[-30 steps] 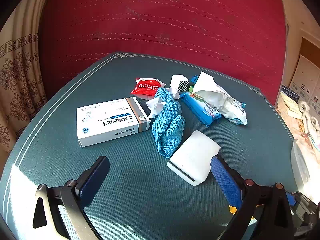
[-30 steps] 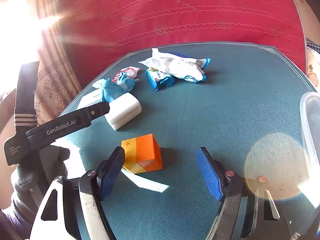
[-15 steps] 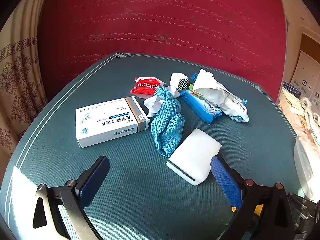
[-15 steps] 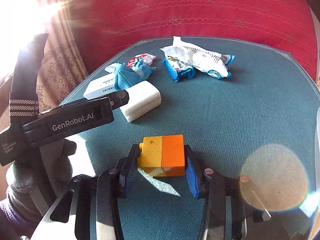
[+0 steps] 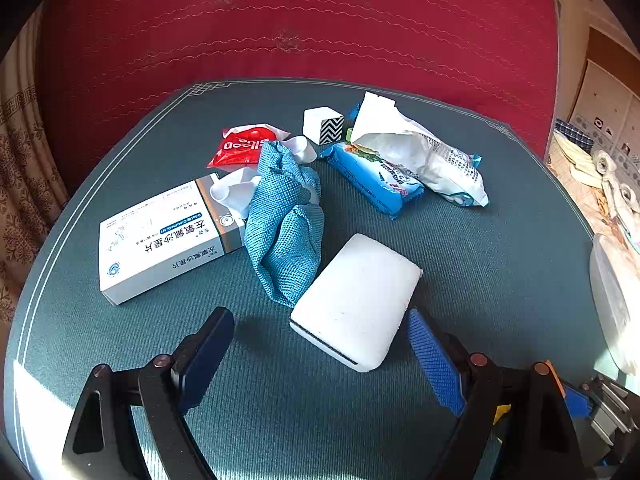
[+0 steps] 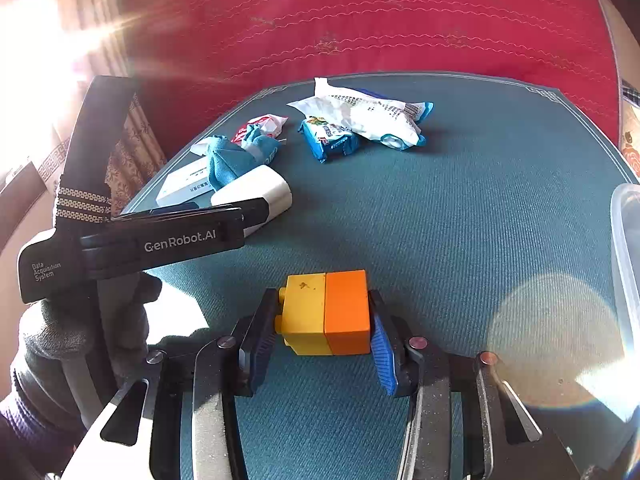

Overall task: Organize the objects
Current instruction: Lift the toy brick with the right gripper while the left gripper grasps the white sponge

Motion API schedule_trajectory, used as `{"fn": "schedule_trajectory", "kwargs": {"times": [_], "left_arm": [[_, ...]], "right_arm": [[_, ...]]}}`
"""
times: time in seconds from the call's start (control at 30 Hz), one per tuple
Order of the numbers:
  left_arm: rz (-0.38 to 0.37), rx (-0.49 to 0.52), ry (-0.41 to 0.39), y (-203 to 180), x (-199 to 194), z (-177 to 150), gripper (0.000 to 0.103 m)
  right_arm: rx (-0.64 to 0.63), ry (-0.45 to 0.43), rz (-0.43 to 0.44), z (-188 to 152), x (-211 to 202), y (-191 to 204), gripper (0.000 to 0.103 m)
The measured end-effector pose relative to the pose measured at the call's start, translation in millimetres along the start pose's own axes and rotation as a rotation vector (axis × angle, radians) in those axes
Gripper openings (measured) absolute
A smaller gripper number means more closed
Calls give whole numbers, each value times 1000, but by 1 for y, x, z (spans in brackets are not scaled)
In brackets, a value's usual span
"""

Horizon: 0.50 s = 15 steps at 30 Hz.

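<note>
Pills box (image 5: 160,240) lies furthest left on the green table (image 5: 500,248), then a crumpled blue cloth (image 5: 286,232) leaning on it, then a white block (image 5: 356,300) with one corner touching the cloth. Behind them sit a red packet (image 5: 244,146), a small patterned cube (image 5: 323,125), a blue wipes pack (image 5: 376,178) and a white crinkled bag (image 5: 424,156).

Left claw (image 5: 316,354) is spread wide and closing, with the near end of the white block between its pads but neither pad pressing yet. To do this well, centre the block between the pads first: the right pad is almost at its corner while the left pad stands well apart, so closing as it is would likely skew the block or nudge it into the cloth. Keep the cloth out of the pinch.

Further right, the right claw (image 6: 322,332) pinches a yellow and orange brick (image 6: 326,310) squarely across its sides, low over the table. Lift it straight, keeping it level, and carry it toward the clear bin (image 6: 624,248) at the right edge, which I take to be where things go
</note>
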State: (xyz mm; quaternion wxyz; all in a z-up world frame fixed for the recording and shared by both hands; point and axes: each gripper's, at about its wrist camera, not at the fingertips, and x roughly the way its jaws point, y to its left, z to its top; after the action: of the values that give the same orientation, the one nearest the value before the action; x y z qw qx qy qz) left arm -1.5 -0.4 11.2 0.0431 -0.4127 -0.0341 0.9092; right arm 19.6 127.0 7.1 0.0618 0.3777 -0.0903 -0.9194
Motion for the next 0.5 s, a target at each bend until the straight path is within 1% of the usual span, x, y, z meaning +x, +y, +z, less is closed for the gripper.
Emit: {"fn": "schedule_trajectory", "kwargs": {"times": [0.2,0.23,0.27,0.4,0.47,0.5], "left_arm": [[-2,23,9,-10,8,5,89],[-2,27,10,-11,8,5,88],[1,31,11,-13,9,5,84],[24,46,4,-18,9,5,76],[22,49,2,-18,7,4,69],[17,50,2,-18,5,3,68]], "right_arm": [[3,1,9,0,1,-2,44],[1,2,10,0,1,-2,44],[0,4,12,1,1,-1,44],[0,11,8,2,3,0,45],[-1,13,6,2,4,1,45],[-3,11,7,2,3,0,45]]}}
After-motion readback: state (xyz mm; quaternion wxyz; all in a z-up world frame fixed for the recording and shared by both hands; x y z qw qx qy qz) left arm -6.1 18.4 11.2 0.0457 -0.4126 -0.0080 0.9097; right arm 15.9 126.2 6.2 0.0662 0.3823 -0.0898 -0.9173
